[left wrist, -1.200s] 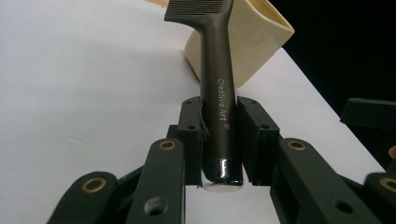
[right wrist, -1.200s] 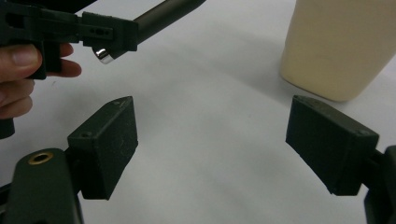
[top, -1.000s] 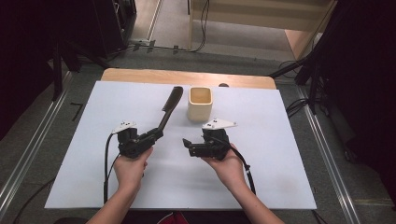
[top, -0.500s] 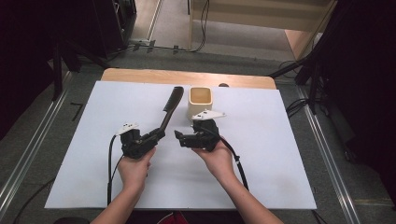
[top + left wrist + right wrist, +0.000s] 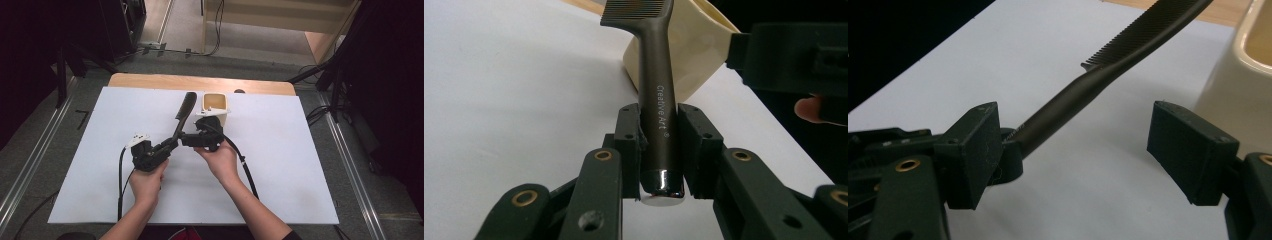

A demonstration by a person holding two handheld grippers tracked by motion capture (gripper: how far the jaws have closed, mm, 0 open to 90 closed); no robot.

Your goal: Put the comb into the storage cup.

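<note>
While the white table cover [image 5: 100,165] lies beneath both hands, the left gripper [image 5: 167,146] is seen at the near left, its jaws clamped on the handle end of the dark grey, long-handled plastic comb [image 5: 183,113]. The comb is held slanting away towards the far side, its toothed head beside the cream, square-mouthed plastic cup [image 5: 216,104]. Compared with half a second earlier, the right gripper [image 5: 186,137] has been carried leftwards and now sits just beside the handle, jaws spread wide and empty.
</note>
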